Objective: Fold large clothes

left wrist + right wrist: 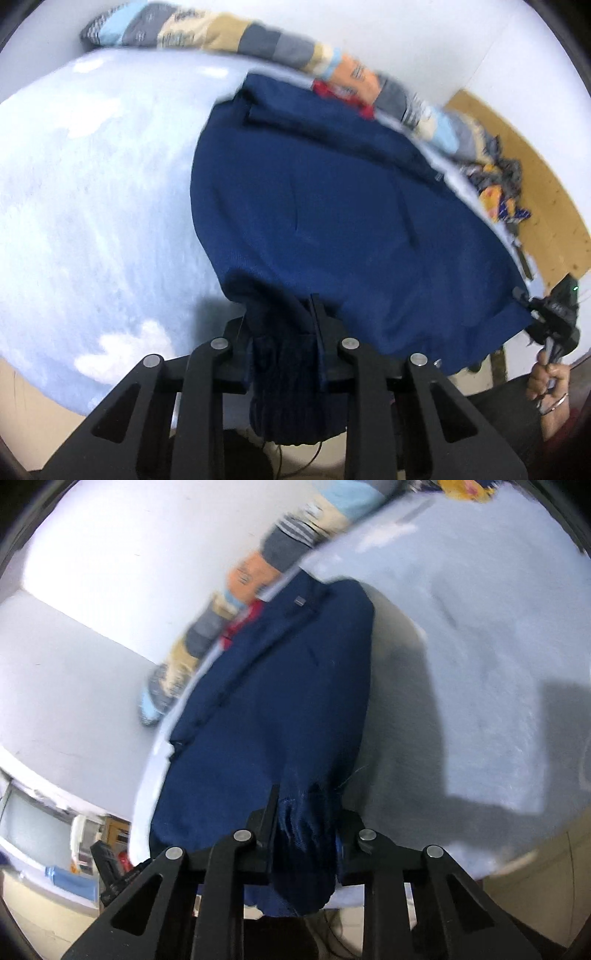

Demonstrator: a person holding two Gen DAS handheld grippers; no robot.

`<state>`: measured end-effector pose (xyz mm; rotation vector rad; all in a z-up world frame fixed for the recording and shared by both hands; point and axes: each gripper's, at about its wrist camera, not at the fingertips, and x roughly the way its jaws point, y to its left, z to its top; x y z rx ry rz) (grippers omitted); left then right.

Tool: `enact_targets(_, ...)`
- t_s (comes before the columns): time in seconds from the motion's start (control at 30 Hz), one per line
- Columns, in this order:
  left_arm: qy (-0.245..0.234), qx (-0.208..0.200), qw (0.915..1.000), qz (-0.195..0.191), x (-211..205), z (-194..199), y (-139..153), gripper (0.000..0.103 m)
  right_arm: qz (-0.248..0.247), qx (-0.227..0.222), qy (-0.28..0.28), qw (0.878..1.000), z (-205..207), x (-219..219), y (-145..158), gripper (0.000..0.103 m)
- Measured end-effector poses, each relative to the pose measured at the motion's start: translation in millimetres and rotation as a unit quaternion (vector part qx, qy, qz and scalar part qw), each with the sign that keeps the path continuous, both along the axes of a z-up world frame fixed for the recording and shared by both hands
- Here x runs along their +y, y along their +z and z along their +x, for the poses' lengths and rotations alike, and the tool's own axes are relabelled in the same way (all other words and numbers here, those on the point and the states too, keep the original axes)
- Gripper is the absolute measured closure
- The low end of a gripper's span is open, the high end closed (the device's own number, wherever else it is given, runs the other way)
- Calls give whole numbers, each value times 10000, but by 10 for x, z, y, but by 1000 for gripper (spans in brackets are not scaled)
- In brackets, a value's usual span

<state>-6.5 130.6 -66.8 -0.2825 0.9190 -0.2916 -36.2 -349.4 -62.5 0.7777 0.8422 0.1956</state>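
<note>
Broadly, a pale blue bed cover point(92, 206) with white cloud shapes is seen filling most of both views, and a navy garment point(332, 206) is spread across it, its collar end toward the far wall.

Nearest the lens, the hem of the navy garment is pinched by the left gripper point(284, 332): jaws nearly closed, a thick bunch of knit cloth clamped between them and hanging down below the fingers. The other hem corner is gripped in the same way by the right gripper point(306, 819), jaws drawn close on a gathered fold of the fabric. In the left wrist view the right gripper point(550, 317) is also seen at the garment's far corner, held by a hand point(550, 384) with a bangle at the wrist.

Beyond the garment's collar, a patchwork blanket point(221, 33) in blue, grey, tan and orange is laid along the white wall point(406, 33). A red item point(325, 88) is noted just beside the collar. Past the garment's right edge, a small heap of mixed clothes point(498, 188) is seen near a wooden board point(546, 192).
</note>
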Motion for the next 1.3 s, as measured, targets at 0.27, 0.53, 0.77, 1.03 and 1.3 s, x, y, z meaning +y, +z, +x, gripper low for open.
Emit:
enact_targets(0.27, 110, -156, 9998, 64, -6, -12, 107, 82, 529, -454, -71, 9975, -95, -44, 122, 80)
enact_targets(0.53, 242, -66, 9995, 188, 5, -146, 333, 82, 617, -751, -6, 9953, -257, -21, 333, 88)
enact_targets(0.77, 313, 222, 9989, 274, 2, -36, 155, 82, 256, -317, -45, 9992, -138, 35, 253, 88)
enact_targets(1.03, 470, 1277, 9905, 177, 157, 212, -375, 72, -376, 652, -281, 9968, -24, 46, 1, 88)
enact_targets(1.3, 243, 1302, 9911, 125, 20, 278, -366, 47, -317, 1247, -425, 9908, 145, 44, -178, 82)
